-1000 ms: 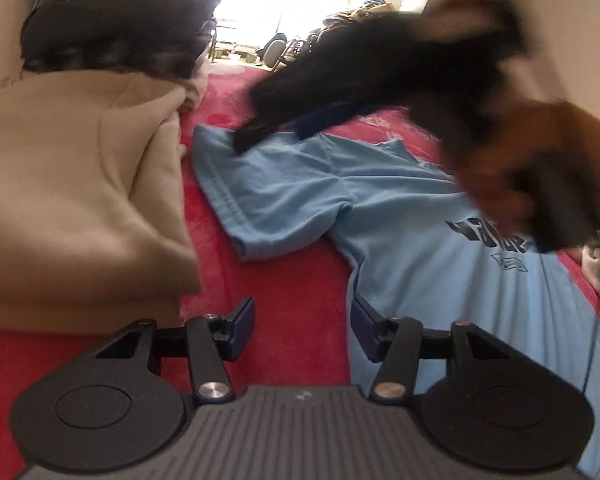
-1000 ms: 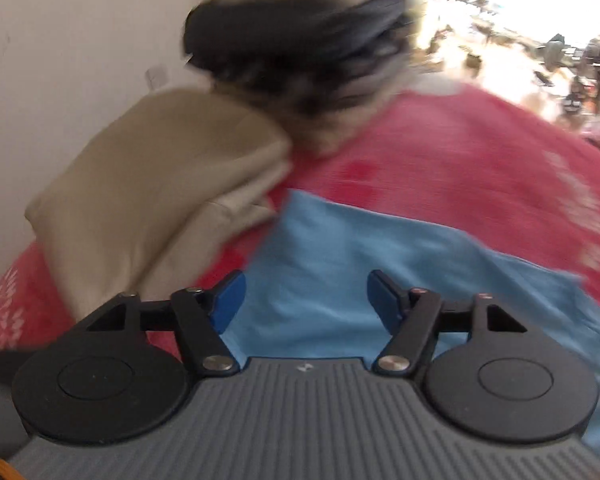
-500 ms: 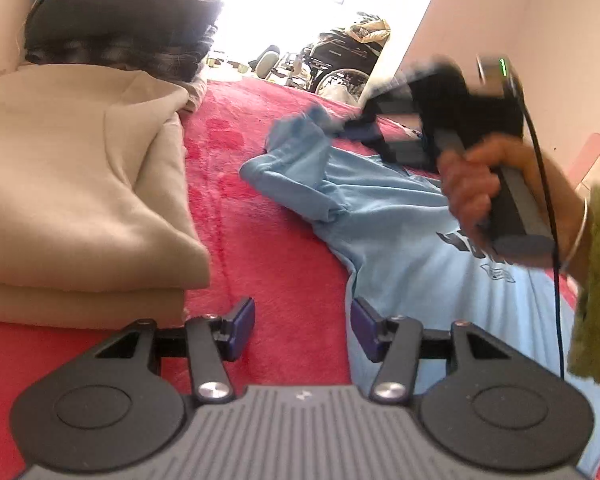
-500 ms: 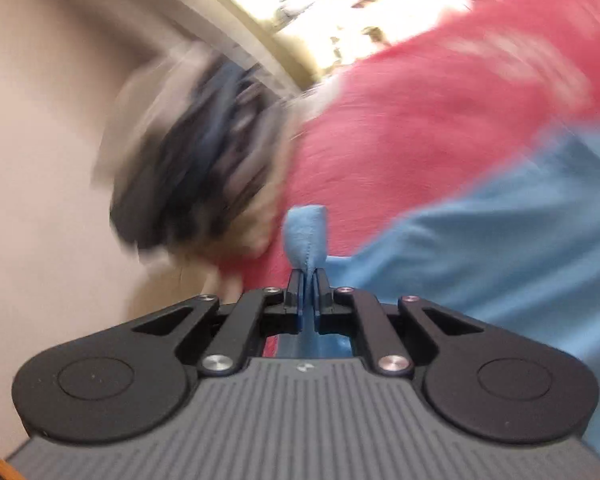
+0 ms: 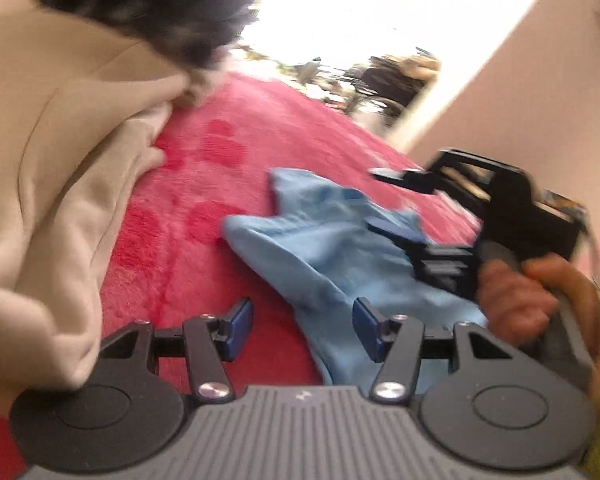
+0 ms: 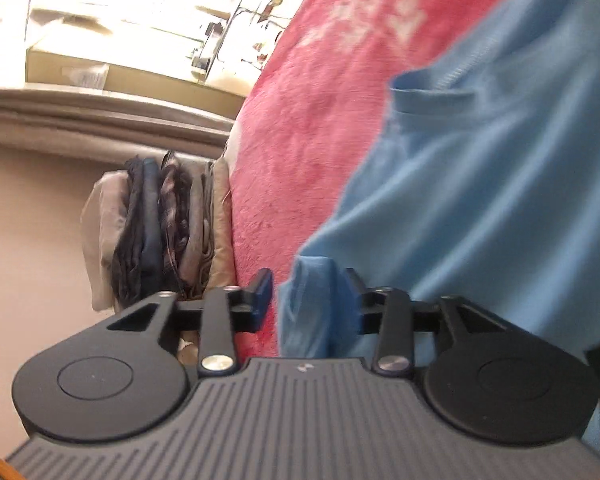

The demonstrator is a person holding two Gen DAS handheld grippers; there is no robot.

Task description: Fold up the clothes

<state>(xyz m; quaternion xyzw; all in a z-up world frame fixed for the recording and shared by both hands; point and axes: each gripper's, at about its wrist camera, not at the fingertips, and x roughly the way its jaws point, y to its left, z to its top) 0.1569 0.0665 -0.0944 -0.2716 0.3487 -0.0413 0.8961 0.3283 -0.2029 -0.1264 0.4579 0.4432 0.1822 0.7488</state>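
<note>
The blue T-shirt lay on the red blanket, its sleeve bunched between the wide jaws of the right gripper, which had let go or not yet closed. The left gripper hovered with jaws wide over the shirt's edge. To fold well, lay the sleeve flat across the body and smooth it. The beige folded garment sat near, crowding the left side
</note>
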